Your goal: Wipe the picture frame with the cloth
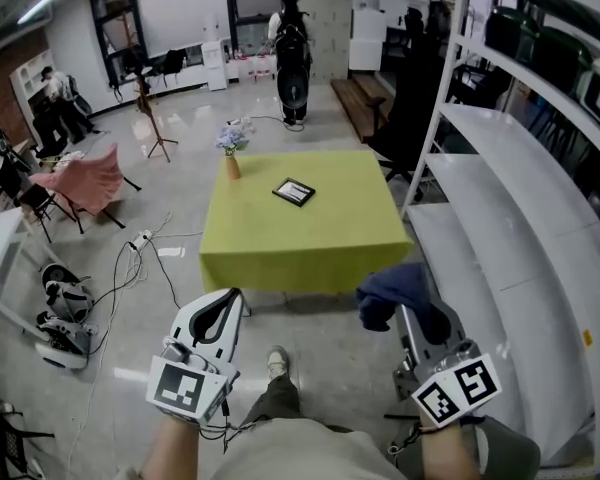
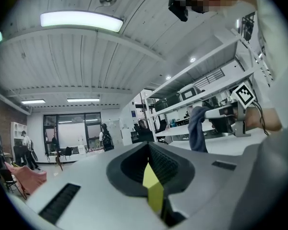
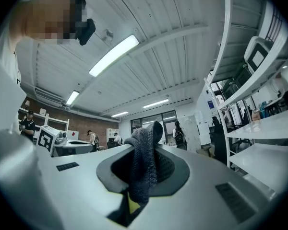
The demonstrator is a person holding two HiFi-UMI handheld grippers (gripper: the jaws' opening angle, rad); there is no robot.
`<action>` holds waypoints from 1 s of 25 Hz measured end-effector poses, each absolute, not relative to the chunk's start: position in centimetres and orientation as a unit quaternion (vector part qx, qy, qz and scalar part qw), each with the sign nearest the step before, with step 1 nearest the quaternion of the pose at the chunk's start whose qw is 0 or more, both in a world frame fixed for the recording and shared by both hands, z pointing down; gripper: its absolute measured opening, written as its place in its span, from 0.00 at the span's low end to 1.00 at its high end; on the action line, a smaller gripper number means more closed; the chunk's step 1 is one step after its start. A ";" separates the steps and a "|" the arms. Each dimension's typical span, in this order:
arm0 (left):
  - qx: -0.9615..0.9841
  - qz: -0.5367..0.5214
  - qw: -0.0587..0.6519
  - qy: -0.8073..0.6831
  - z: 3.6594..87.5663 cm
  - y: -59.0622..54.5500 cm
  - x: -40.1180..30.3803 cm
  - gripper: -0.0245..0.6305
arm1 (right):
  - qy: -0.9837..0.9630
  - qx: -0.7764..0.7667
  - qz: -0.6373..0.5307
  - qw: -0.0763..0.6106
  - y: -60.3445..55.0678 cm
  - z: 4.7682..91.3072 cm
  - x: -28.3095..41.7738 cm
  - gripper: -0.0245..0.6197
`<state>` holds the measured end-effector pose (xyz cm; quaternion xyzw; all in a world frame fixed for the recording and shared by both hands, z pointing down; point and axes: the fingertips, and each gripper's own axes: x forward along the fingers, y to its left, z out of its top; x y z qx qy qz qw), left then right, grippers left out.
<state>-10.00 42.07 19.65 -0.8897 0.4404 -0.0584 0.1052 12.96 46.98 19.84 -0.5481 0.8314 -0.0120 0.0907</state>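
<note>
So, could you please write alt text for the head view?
A person's right gripper holds a dark blue cloth and the left gripper is shut and empty, both short of a yellow-green table. On the table are a small dark picture frame and a vase of flowers.

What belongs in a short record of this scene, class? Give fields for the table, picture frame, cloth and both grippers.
table: covered in yellow-green, ahead of the person
picture frame: dark, lying flat on the table, nothing touching it
cloth: dark blue, hanging from the right gripper, short of the table
left gripper: shut, empty
right gripper: shut on the cloth
vase: holds flowers, at the table's far left corner
</note>
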 end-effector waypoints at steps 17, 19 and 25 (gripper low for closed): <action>-0.902 -0.052 0.067 0.423 24.1 28.8 -9.1 0.05 | 0.826 -0.560 -0.028 0.062 34.0 24.1 13.1 0.10; -0.904 -0.053 0.065 0.419 24.2 26.5 -9.0 0.05 | 0.823 -0.563 -0.033 0.060 31.8 24.3 13.3 0.10; -0.910 -0.065 0.062 0.404 24.4 18.5 -8.5 0.05 | 0.821 -0.567 -0.044 0.053 23.7 24.6 13.1 0.10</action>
